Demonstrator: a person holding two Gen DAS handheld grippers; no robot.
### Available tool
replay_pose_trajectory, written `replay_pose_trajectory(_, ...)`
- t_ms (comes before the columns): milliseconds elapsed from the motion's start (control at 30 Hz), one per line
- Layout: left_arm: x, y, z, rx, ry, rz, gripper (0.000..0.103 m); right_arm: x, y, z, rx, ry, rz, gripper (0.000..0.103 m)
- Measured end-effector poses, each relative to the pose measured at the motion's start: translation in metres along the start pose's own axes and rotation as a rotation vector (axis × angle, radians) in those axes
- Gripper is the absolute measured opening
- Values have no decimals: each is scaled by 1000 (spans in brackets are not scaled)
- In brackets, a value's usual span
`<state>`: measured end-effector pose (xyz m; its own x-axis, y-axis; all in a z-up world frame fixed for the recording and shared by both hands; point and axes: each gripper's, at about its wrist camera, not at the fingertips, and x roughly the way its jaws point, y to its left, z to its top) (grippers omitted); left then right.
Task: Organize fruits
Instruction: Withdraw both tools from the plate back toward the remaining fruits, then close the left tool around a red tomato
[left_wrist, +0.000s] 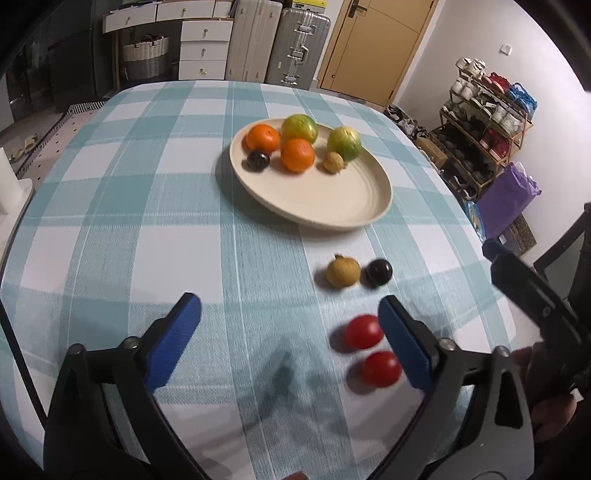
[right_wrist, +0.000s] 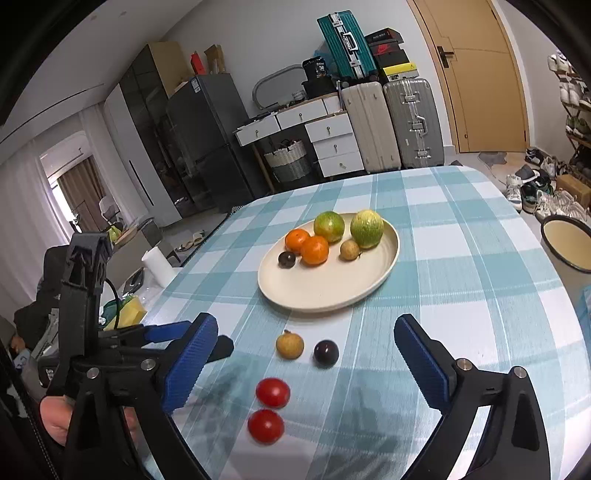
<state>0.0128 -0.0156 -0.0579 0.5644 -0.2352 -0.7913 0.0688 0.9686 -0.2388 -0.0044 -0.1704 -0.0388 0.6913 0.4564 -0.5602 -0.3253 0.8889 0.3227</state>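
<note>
Two cherry tomatoes (left_wrist: 373, 349) are lying nearest, just beside the left gripper (left_wrist: 290, 334)'s right finger, its jaws spreading wide and holding nothing. The right gripper (right_wrist: 306, 354) is gaping empty too. Beyond, a longan (right_wrist: 290, 344) and dark plum (right_wrist: 326, 353) are sitting before the plate (right_wrist: 325, 291) of citrus.

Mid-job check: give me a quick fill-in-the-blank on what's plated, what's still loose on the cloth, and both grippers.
The cream plate holds ____ fruits in all.
Four pieces sit on the checked tablecloth off the plate: a tan fruit, a dark plum and two red ____.
The left gripper and right gripper are both ____ and hold nothing.
The two oranges on the plate sit ____ each other.

Missing words: six; tomatoes; open; touching
</note>
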Motion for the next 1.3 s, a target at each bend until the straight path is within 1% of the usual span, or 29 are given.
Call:
replay_pose_trajectory(100,0,-3,-8,11,11,4,100,-4,-1,-4,13,-1,1,102)
replay_pose_trajectory(267,0,-7,-20,18,31,-8,102,-9,2,-11,-3,3,-14,103)
replay_pose_trajectory(400,3,-18,-29,72,48,-7,102,-14,2,-17,-6,6,-25,103)
replay_pose_trajectory(533,6,-28,-36,93,73,-32,102,-23,3,-22,-3,1,-25,103)
replay_pose_trajectory(767,13,-38,-40,105,104,-46,102,-34,2,-27,-10,-6,-49,103)
replay_pose_trajectory(900,17,-43,-41,118,92,14,101,-36,-1,-30,-4,6,-49,103)
replay_pose_trajectory(1067,22,-45,-39,108,105,-14,101,-34,-5,-35,5,37,-55,103)
replay_pose_trajectory(1233,26,-53,-42,136,108,-15,98,-33,-10,-39,28,51,-61,103)
replay_pose_trajectory(1300,27,-53,-43,131,111,-29,94,-33,-11,-40,31,52,-60,103)
